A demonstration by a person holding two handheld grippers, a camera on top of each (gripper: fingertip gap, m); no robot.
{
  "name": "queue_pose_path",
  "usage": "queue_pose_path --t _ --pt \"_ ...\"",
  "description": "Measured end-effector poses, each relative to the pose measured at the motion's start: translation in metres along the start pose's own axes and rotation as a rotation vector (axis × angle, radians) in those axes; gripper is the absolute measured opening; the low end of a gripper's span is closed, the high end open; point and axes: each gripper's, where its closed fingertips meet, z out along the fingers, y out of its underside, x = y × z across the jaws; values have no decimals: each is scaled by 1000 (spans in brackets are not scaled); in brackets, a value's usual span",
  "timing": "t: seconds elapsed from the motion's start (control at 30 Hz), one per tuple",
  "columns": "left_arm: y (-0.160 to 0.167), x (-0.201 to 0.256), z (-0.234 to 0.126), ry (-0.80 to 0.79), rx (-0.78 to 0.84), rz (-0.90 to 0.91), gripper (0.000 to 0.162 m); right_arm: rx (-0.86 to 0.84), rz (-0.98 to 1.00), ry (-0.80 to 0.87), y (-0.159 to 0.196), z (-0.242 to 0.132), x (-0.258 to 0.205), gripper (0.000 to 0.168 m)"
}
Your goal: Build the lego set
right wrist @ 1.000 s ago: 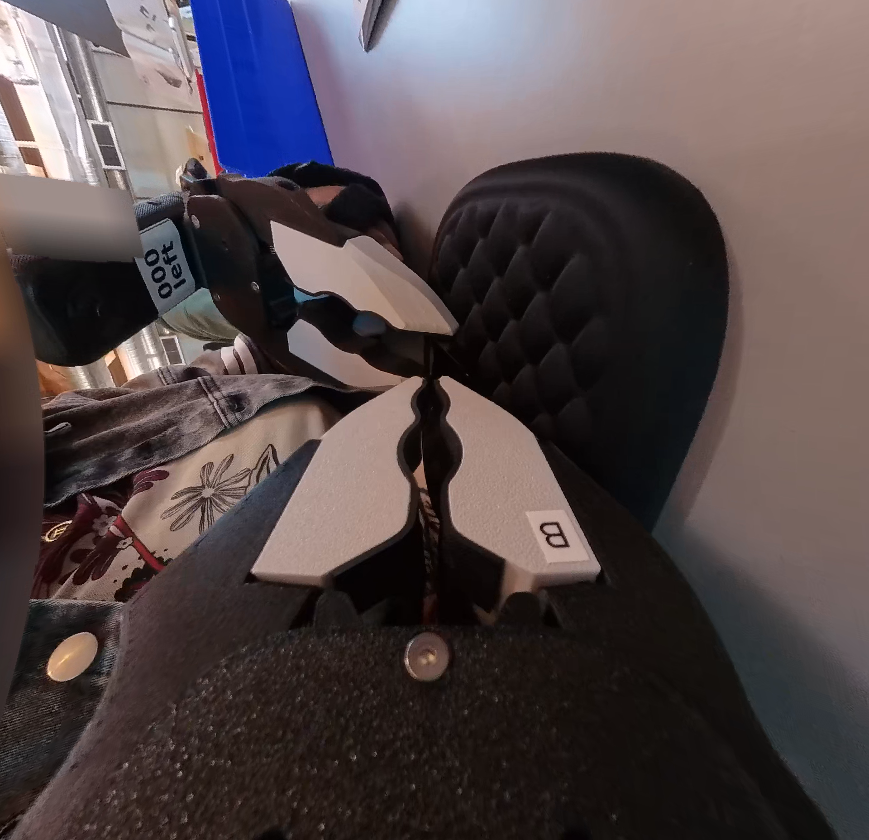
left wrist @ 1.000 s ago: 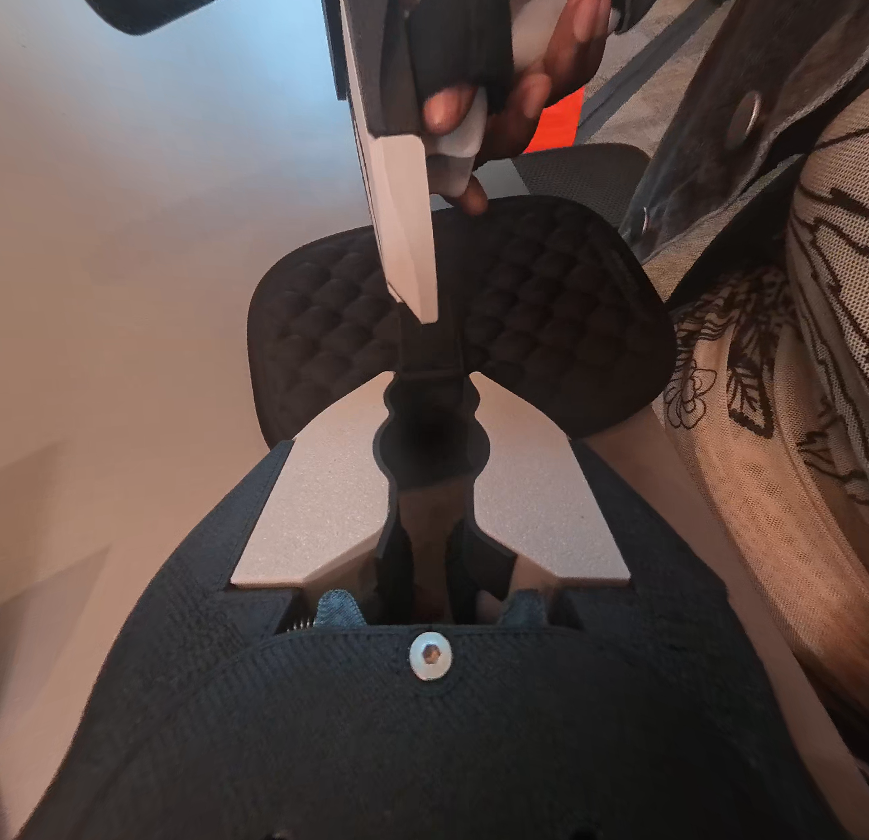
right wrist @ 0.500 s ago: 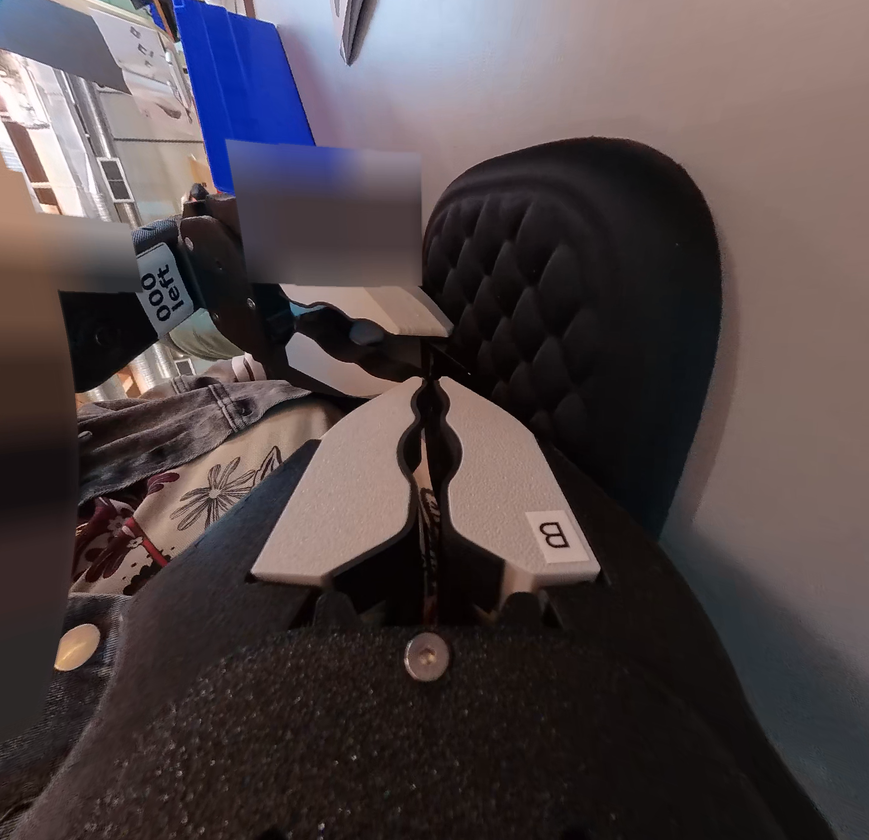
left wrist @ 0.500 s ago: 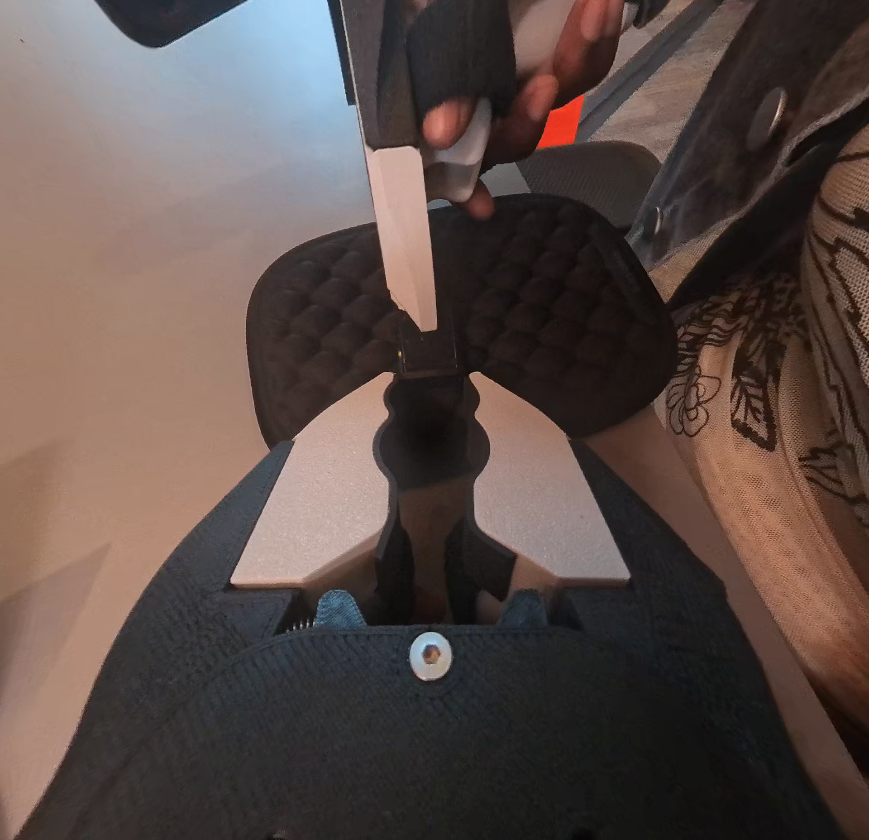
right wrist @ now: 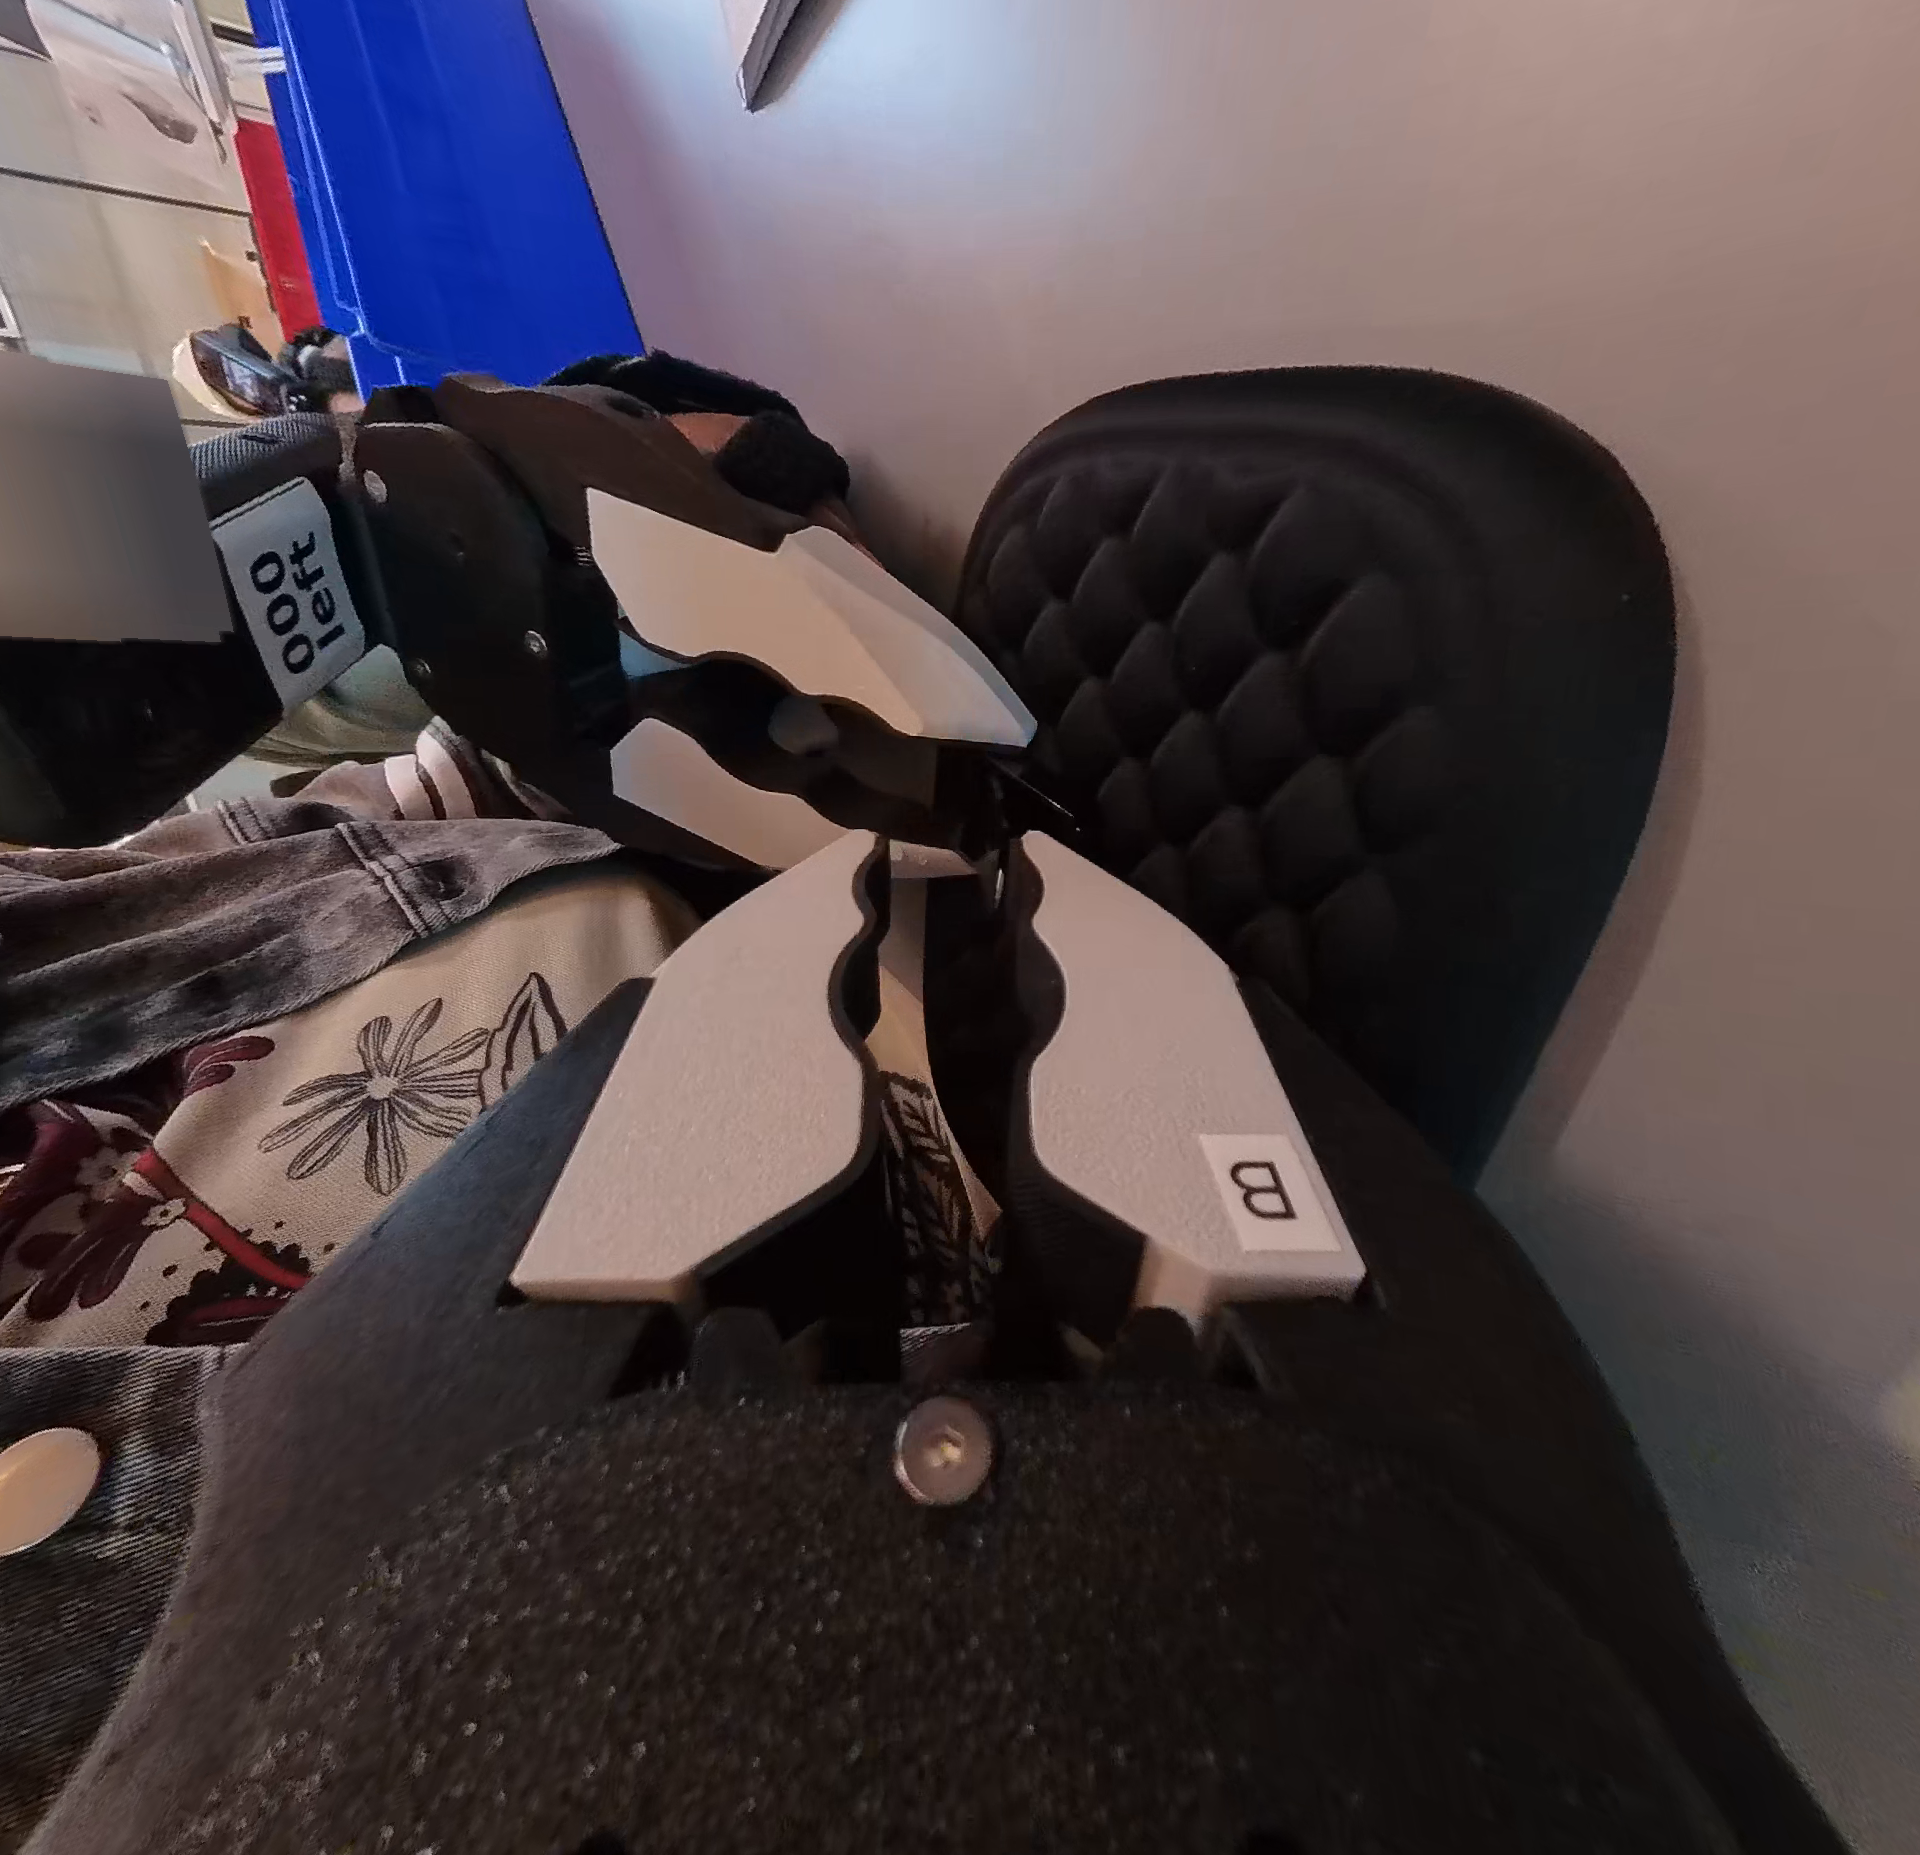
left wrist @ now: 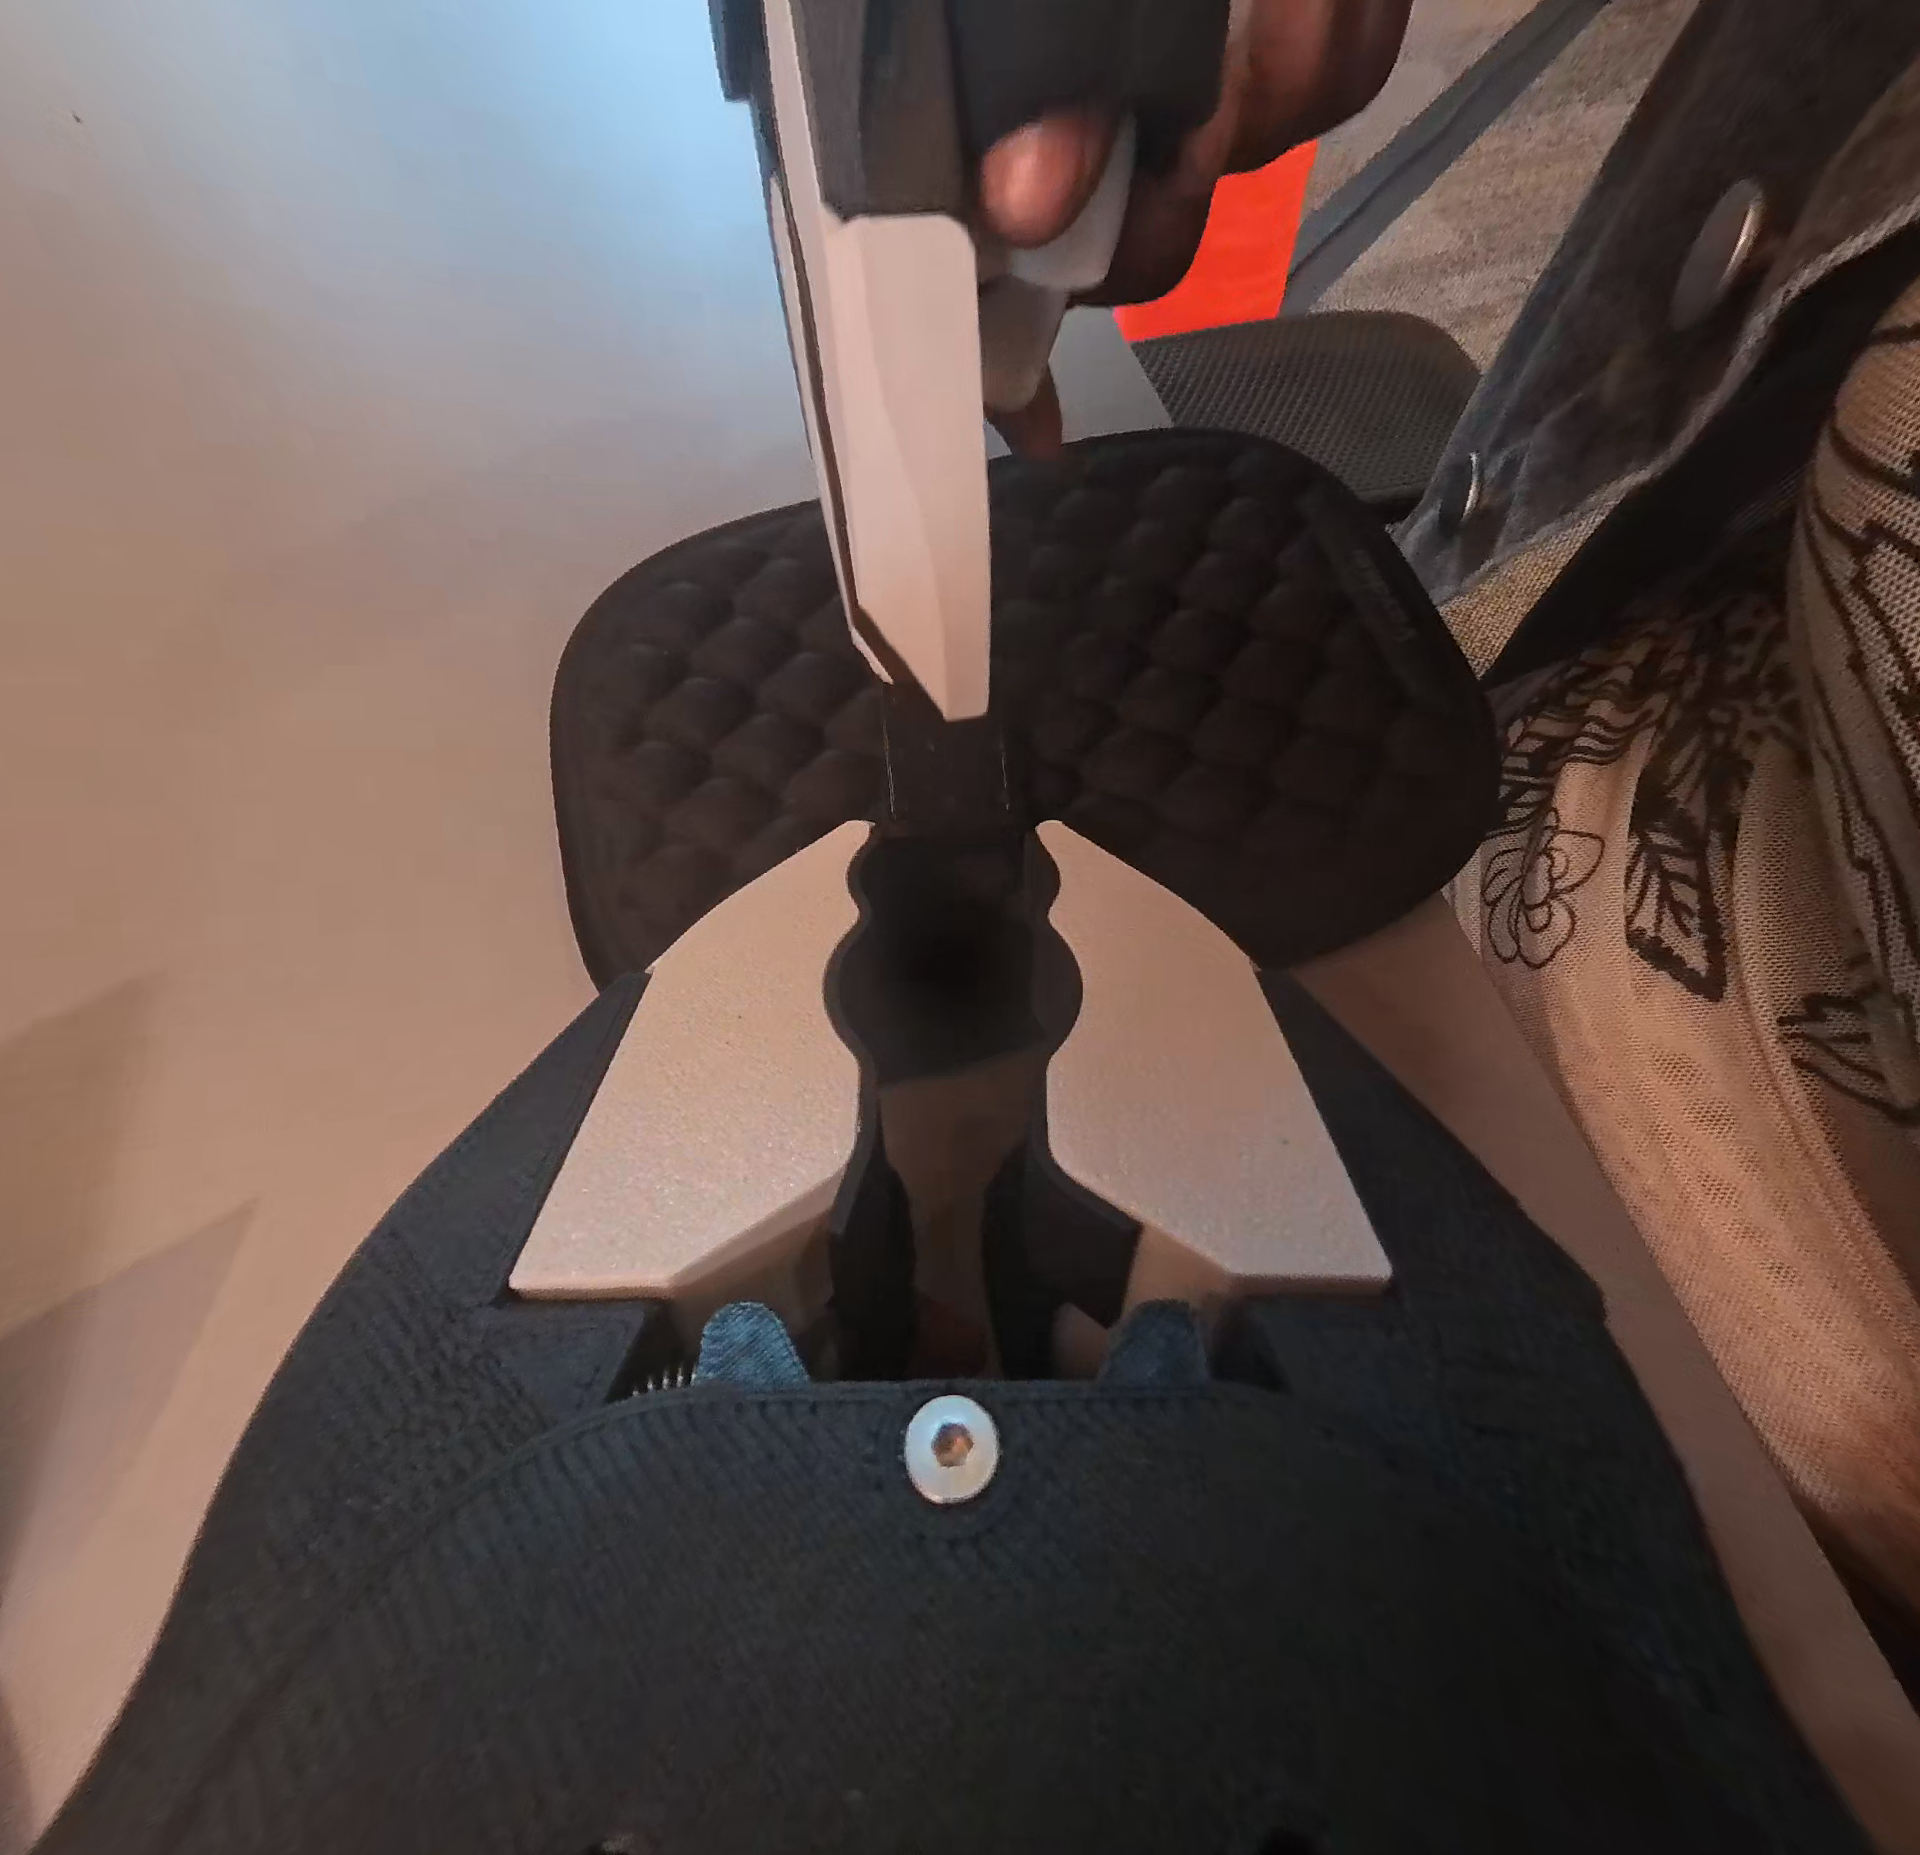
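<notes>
Black plastic, likely a lego piece [left wrist: 948,779], sits pinched at the tips of our left gripper [left wrist: 951,839], above a quilted black pad [left wrist: 1195,704]. Our right gripper [right wrist: 948,849] comes down from twelve o'clock, its fingers slightly parted around the same piece; contact is unclear. A skewed push could twist the piece loose.

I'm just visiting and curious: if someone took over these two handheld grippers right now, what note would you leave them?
Left gripper: shut on a small black piece, held in front of the black padded mat.
Right gripper: tips at that same piece; whether it grips cannot be told.
Done: one piece picked up, both grippers meeting at it.
Left to do: join it to the rest of the set; no other bricks are in view.
</notes>
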Motion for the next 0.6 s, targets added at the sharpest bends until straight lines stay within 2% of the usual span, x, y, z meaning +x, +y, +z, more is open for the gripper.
queue_pose_path --t 0.23,0.4,0.47,0.57,0.6 --pt "0 0 0 1 1 -1 26 -16 -47 54 0 -4 -2 32" --pt "0 0 0 1 1 -2 26 -39 -155 133 5 -9 3 39" --pt "0 0 0 1 1 -1 26 -2 -301 171 0 -13 4 28" --pt "0 0 0 1 1 -1 26 31 -713 307 -7 -19 6 0" --pt "0 0 0 1 1 -2 26 17 -841 371 -7 -21 10 0"
